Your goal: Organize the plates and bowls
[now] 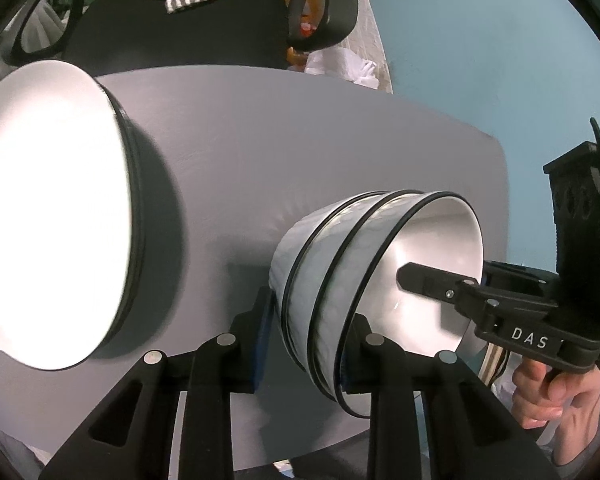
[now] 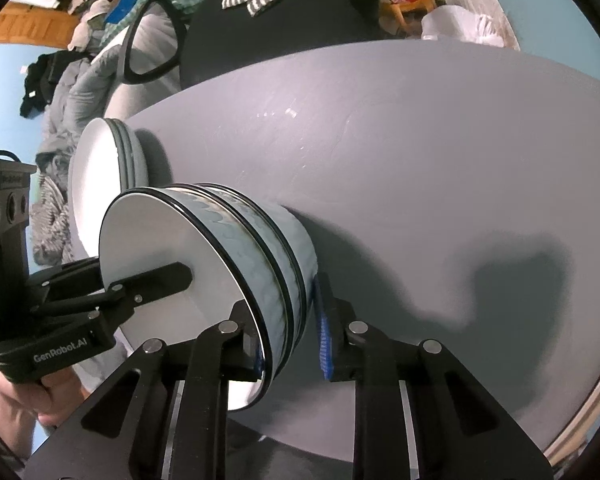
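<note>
- The stack of bowls [image 1: 340, 280] is three round bowls, one inside the next. They are white and shiny inside. Outside they are pale blue-grey with a bumpy scale pattern, and each rim has a thin black line.
- The bowls sit on the grey table [image 1: 300, 140], near its front edge. The table top is smooth and flat, with rounded corners.
- The stack of plates [image 1: 52, 208] is on the same table, near its left edge and apart from the bowls. The plates are wide, flat and white, with dark rims. The light makes the top plate glow, so its surface is hard to see.
- The left gripper [image 1: 304, 348] is open wide around the bowls. One finger is on the outside of the stack and one is at the top rim. I cannot tell if the blue ribbed pads [image 1: 260, 344] touch.
- The right gripper [image 2: 288, 344] is open wide too, with one finger inside the top bowl and one outside.
- Both grippers are hard black plastic with round silver bolts.
</note>
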### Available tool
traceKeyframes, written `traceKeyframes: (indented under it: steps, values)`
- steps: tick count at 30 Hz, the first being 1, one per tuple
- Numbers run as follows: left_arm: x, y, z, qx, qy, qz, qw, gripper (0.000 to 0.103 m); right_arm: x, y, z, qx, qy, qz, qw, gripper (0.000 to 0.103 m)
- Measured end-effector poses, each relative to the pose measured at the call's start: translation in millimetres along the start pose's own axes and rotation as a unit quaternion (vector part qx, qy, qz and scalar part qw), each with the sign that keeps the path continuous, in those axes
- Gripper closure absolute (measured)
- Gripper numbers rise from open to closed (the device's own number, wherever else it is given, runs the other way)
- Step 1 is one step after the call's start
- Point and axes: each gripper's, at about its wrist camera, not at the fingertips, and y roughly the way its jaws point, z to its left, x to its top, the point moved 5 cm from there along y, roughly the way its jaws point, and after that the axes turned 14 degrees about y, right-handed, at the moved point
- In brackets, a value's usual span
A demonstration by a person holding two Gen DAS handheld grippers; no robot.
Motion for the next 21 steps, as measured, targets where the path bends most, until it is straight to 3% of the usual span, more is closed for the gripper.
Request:
traceKeyframes:
  steps: [12,21]
  values:
    - [-11,-23,17,0.015,-0.005,-0.015,0.9998,0.077,-10,5,28,0.002,-0.015,0.006,1.000,0.084]
    - [-24,-1,31,0.001,-0.035,-0.003,0.9994,0.078,-17,21,41,-0.024,-0.027,0.008,0.999,0.084]
